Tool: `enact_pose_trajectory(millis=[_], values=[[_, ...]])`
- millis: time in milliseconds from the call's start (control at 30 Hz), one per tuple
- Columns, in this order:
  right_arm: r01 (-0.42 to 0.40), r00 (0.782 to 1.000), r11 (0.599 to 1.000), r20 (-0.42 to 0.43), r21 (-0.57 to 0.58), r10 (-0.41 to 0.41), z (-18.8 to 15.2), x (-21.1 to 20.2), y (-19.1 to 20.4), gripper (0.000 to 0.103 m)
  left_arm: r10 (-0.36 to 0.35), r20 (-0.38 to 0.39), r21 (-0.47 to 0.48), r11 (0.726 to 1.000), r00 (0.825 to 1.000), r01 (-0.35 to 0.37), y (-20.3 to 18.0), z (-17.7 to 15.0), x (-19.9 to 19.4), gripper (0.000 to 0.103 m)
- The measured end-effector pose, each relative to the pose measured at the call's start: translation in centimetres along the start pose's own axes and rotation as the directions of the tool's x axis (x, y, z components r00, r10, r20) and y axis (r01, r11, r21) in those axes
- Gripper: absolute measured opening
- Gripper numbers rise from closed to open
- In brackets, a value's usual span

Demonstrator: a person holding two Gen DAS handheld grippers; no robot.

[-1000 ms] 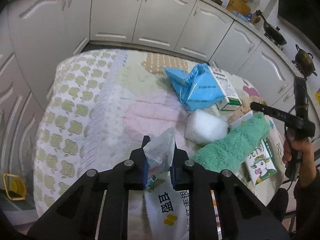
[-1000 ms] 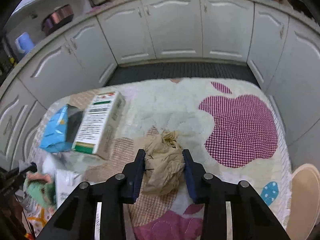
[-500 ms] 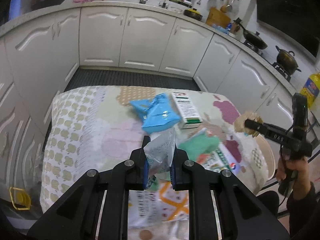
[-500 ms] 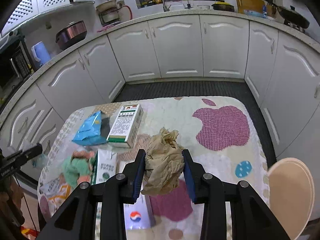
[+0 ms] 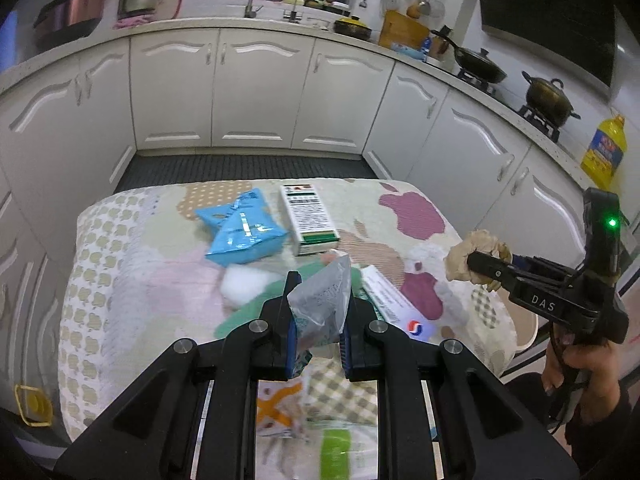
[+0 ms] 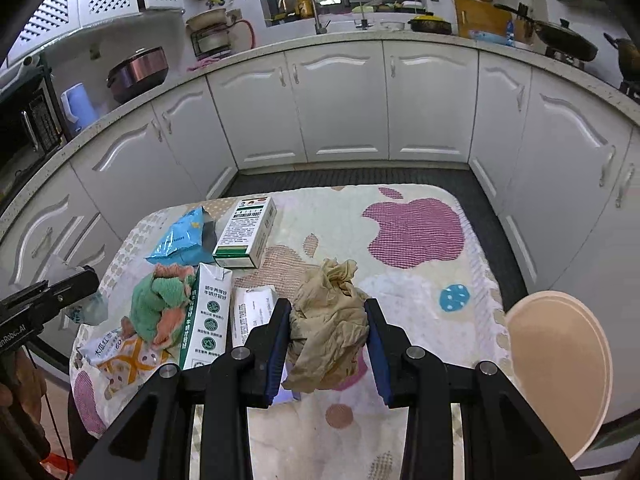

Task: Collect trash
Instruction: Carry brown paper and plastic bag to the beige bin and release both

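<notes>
My left gripper (image 5: 319,300) is shut on a crumpled clear plastic wrapper (image 5: 322,300), held above the near end of the table. My right gripper (image 6: 328,320) is shut on a wad of brown paper (image 6: 328,324), also lifted off the table. In the left wrist view the right gripper (image 5: 480,266) shows at the right with the brown paper wad (image 5: 472,254) in its tips. In the right wrist view the left gripper (image 6: 86,282) shows at the left edge with the wrapper (image 6: 86,308) hanging from it.
On the quilted tablecloth (image 6: 420,280) lie a blue bag (image 6: 180,240), a green-and-white box (image 6: 246,232), a milk carton (image 6: 206,312), a green towel (image 6: 154,308), a printed packet (image 6: 120,352) and white foam (image 5: 244,284). A beige stool (image 6: 560,372) stands at the right. White cabinets ring the room.
Both grippers have risen and pulled back from the table, each keeping its hold. The table looks smaller and more of the kitchen counter shows.
</notes>
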State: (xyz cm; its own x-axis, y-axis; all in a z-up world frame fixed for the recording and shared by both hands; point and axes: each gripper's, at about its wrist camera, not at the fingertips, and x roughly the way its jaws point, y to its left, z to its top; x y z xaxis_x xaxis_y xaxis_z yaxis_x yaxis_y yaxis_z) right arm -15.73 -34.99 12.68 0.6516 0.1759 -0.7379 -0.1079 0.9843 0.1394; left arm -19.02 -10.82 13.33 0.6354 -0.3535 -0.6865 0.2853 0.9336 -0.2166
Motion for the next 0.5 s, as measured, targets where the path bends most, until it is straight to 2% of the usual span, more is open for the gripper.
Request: enact_pose_trajectory(millis=[500], values=[[0.036,0.999,0.999,0.028,0.04,-0.038,-1.4,-3.0,-3.1,0.035,-0.016,-0.002,0.108,0.994,1.0,0.016,-6.3,0.5,1.4,0.014]])
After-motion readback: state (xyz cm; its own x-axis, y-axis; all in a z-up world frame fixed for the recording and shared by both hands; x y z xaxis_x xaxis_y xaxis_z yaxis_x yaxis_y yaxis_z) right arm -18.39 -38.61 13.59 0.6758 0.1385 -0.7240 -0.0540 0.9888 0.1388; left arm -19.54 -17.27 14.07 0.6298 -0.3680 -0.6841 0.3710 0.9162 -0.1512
